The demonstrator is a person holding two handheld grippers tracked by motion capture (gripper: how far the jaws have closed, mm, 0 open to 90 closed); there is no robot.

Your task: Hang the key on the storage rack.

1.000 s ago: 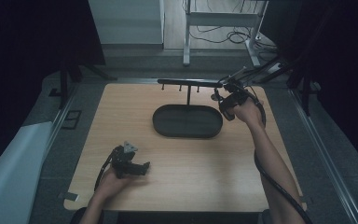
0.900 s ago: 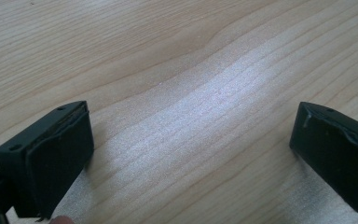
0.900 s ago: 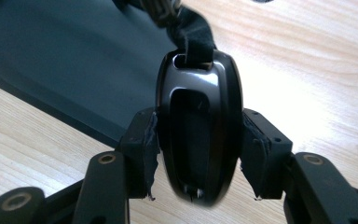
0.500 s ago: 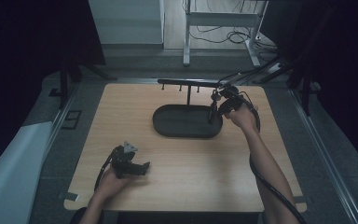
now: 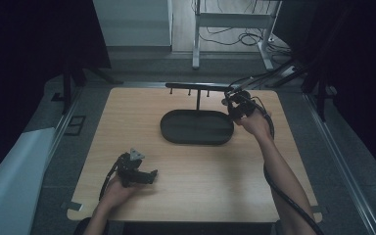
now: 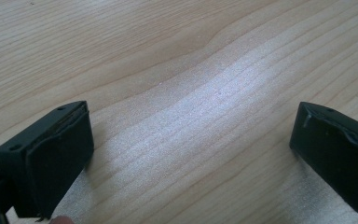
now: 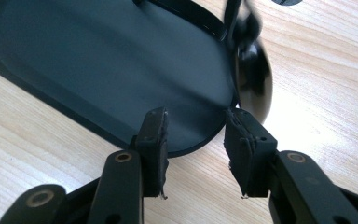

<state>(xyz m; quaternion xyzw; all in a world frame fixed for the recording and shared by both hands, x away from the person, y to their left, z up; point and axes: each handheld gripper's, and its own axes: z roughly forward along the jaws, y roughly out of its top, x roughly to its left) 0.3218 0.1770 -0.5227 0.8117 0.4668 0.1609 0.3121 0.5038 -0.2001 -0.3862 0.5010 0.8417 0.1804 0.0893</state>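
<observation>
Black oval tray (image 5: 176,133) lying mid light wooden desk (image 5: 200,191), under black T-shaped hanger stand (image 5: 198,90). Right claw (image 7: 195,140) hovering at tray's right end, partly parted, empty. Left claw (image 6: 191,154) resting well nearer person than tray, gaping wide, empty. Tray probably rigid, smooth, slippery; pinch raised rim.

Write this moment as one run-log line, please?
left gripper: open, on table | right gripper: open, over oval tray end | tray: empty
</observation>
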